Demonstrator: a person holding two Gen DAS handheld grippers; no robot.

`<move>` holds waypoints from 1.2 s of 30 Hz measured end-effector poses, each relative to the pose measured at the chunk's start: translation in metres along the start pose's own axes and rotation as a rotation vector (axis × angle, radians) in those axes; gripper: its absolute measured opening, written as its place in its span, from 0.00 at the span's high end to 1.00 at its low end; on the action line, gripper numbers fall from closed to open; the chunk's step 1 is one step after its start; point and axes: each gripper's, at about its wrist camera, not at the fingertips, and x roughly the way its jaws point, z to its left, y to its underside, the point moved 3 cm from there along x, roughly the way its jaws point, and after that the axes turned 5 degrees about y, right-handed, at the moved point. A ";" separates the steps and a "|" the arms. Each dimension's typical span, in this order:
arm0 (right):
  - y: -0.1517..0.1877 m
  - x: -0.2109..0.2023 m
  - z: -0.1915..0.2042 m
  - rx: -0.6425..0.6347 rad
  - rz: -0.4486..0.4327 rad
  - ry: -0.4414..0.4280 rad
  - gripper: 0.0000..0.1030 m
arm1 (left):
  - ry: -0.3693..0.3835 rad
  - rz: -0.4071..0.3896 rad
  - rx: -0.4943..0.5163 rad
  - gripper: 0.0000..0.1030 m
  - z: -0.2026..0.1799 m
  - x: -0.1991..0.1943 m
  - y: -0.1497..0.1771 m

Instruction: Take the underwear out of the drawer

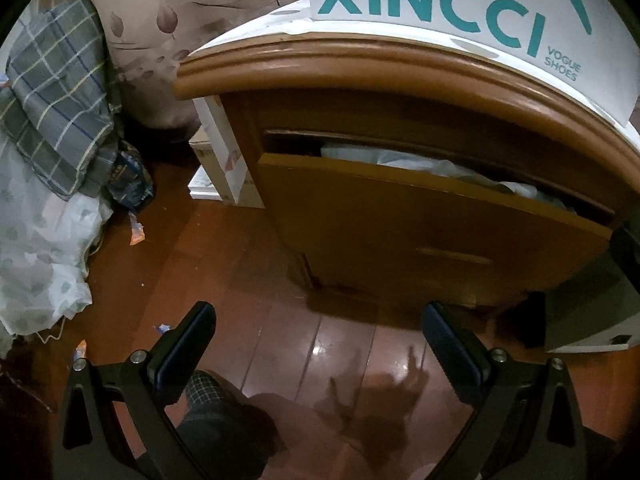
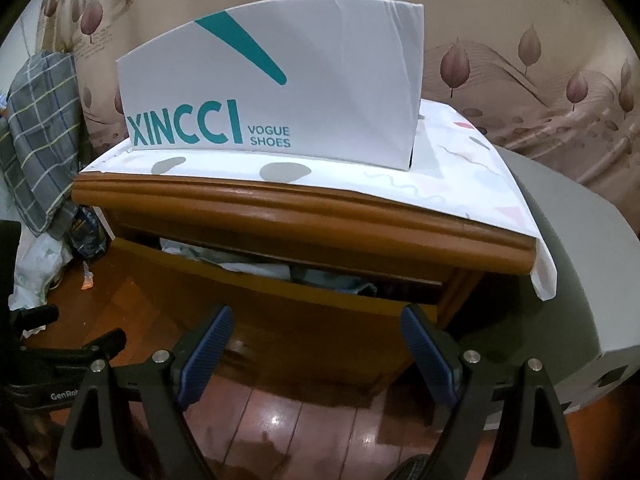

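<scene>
- The task looks barely begun: the drawer (image 2: 280, 300) of the wooden nightstand (image 2: 304, 216) stands pulled out only part way, and nothing has been lifted out of it.
- The left gripper (image 1: 320, 344) hangs released, jaws wide apart and holding nothing, above the wooden floor (image 1: 224, 264) in front of the nightstand and well short of the drawer front.
- The right gripper (image 2: 316, 344) is likewise spread and empty — its blue pads frame the lower part of the drawer front, close to it but, as far as the right wrist view shows, not touching.
- The underwear (image 2: 256, 268) is presumably among the pale, crumpled fabric lying in the gap behind the drawer front; white and light blue-green folds show there, bunched up to the drawer's top edge, with a darker piece toward the right.
- In the left wrist view the same fabric (image 1: 432, 168) appears as a whitish heap under the nightstand's top moulding.
- Which fold is a single garment I cannot tell; the pile looks soft and loose.
- What is left, by my judgement: widen the opening if needed, reach a gripper into the gap, pinch one garment and draw it clear.
- A white shoe box (image 2: 280, 92) stands on the cloth-covered top, not in the way.
</scene>
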 end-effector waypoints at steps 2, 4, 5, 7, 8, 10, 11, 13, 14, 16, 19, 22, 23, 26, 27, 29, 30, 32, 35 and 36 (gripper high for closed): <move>-0.001 0.001 0.000 0.003 0.004 -0.003 0.15 | 0.011 -0.001 -0.007 0.01 0.000 0.000 -0.001; -0.001 0.001 0.000 0.001 0.004 0.000 0.15 | 0.007 -0.003 -0.008 0.01 0.000 -0.001 -0.003; -0.001 0.001 0.001 -0.001 0.003 -0.001 0.15 | 0.006 -0.004 -0.006 0.01 -0.001 -0.001 -0.002; -0.001 0.001 0.001 -0.003 0.001 0.004 0.15 | 0.016 0.002 -0.007 0.01 -0.002 0.000 -0.002; 0.000 0.002 0.001 -0.004 0.005 0.005 0.15 | 0.016 0.001 -0.008 0.01 -0.002 0.000 0.000; 0.000 0.003 0.000 -0.004 0.009 0.005 0.15 | 0.013 0.003 -0.003 0.01 -0.002 0.002 0.001; 0.000 0.003 0.000 -0.004 0.009 0.007 0.15 | 0.012 0.003 -0.006 0.01 -0.001 0.002 0.001; 0.000 0.003 0.000 -0.010 0.007 0.013 0.15 | 0.018 0.004 -0.012 0.01 -0.001 0.003 0.001; 0.000 0.002 -0.001 -0.010 0.007 0.017 0.15 | 0.016 0.005 -0.015 0.01 -0.001 0.003 0.001; 0.000 0.003 -0.002 -0.007 0.009 0.016 0.15 | 0.019 0.005 -0.018 0.01 -0.002 0.003 0.001; 0.002 0.005 -0.004 -0.009 0.014 0.020 0.15 | 0.017 0.003 -0.016 0.01 -0.004 0.004 0.002; 0.003 0.007 -0.004 -0.012 0.022 0.027 0.15 | 0.017 0.009 -0.019 0.01 -0.004 0.004 0.002; 0.004 0.007 -0.004 -0.011 0.022 0.027 0.15 | 0.020 0.010 -0.020 0.01 -0.004 0.004 0.003; 0.003 0.008 -0.005 -0.008 0.022 0.026 0.15 | 0.020 0.014 -0.024 0.01 -0.003 0.005 0.002; 0.003 0.007 -0.005 -0.007 0.021 0.025 0.15 | 0.021 0.015 -0.025 0.01 -0.003 0.006 0.002; 0.002 0.007 -0.004 -0.008 0.017 0.024 0.15 | 0.017 0.017 -0.026 0.01 -0.003 0.007 0.001; 0.002 0.006 -0.004 -0.011 0.015 0.025 0.15 | 0.018 0.019 -0.028 0.01 -0.003 0.007 0.001; 0.003 0.007 -0.003 -0.013 0.015 0.024 0.15 | 0.020 0.020 -0.029 0.01 -0.003 0.007 0.001; 0.003 0.007 -0.005 -0.011 0.020 0.030 0.15 | 0.022 0.019 -0.029 0.01 -0.002 0.007 0.001; 0.003 0.007 -0.005 -0.007 0.020 0.030 0.15 | 0.017 0.020 -0.029 0.01 -0.003 0.007 0.001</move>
